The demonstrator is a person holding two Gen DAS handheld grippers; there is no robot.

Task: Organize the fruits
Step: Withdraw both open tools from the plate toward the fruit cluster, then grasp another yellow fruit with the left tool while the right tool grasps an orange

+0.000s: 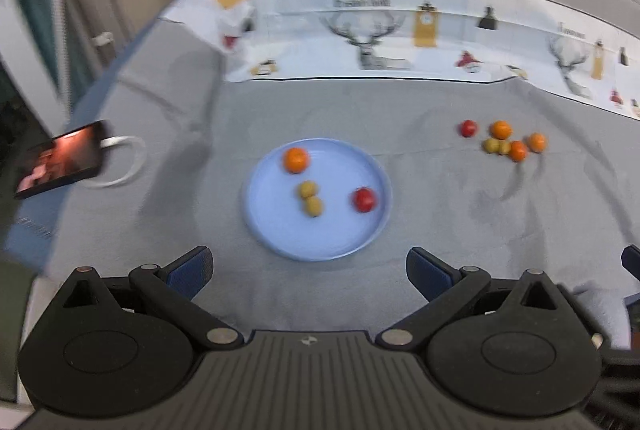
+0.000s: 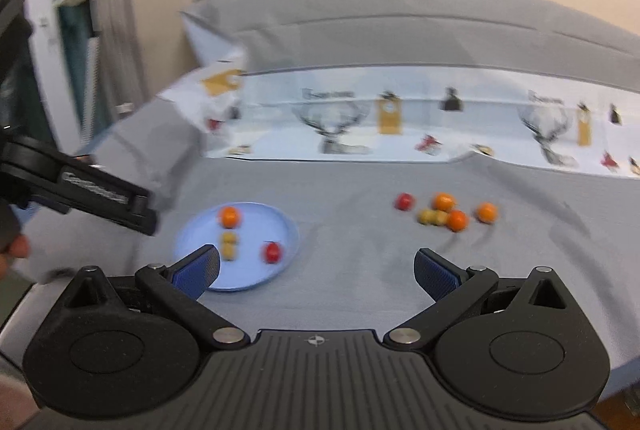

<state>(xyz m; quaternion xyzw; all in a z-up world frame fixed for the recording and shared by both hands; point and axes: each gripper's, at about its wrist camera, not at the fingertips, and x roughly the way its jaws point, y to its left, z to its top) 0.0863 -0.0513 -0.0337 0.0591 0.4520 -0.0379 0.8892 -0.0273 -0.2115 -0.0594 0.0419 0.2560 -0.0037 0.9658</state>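
A light blue plate (image 1: 280,234) (image 2: 280,230) lies on the grey cloth. It holds an orange fruit (image 1: 296,160) (image 2: 229,216), two yellow-green fruits (image 1: 311,198) (image 2: 229,245) touching each other, and a red fruit (image 1: 364,199) (image 2: 272,252). To its right a loose pile lies on the cloth: a red fruit (image 1: 468,128) (image 2: 404,201), orange fruits (image 1: 501,129) (image 2: 444,201) and yellow-green ones (image 1: 496,146) (image 2: 432,217). My left gripper (image 1: 310,272) hangs open in front of the plate, holding nothing. My right gripper (image 2: 316,272) is open and empty, between plate and pile.
A phone (image 1: 60,160) with a lit screen and white cable lies at the cloth's left edge. A printed cloth with deer pictures (image 1: 372,42) (image 2: 340,126) runs along the back. The other gripper's black body (image 2: 80,186) shows at the left of the right wrist view.
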